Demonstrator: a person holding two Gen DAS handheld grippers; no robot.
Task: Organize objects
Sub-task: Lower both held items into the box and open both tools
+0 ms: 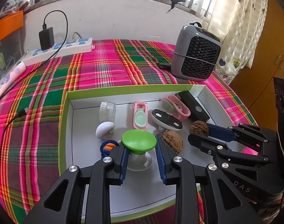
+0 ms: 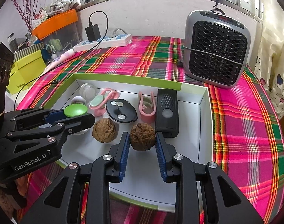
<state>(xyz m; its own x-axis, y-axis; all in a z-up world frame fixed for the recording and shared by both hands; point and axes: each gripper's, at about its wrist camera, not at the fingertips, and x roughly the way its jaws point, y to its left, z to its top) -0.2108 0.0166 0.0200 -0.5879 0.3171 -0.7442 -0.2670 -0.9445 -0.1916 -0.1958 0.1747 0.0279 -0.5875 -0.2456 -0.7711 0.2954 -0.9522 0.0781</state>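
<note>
A white tray with a green rim holds small objects. My left gripper is open, its fingers on either side of the green-capped suction knob. My right gripper is open around a brown walnut, which also shows in the left wrist view. A second walnut lies between the two grippers. Whether the pads touch either object I cannot tell.
In the tray lie a black remote-like box, pink clips, a black oval disc, a clear jar, a white mushroom plug and a blue cord. A grey heater and power strip stand behind.
</note>
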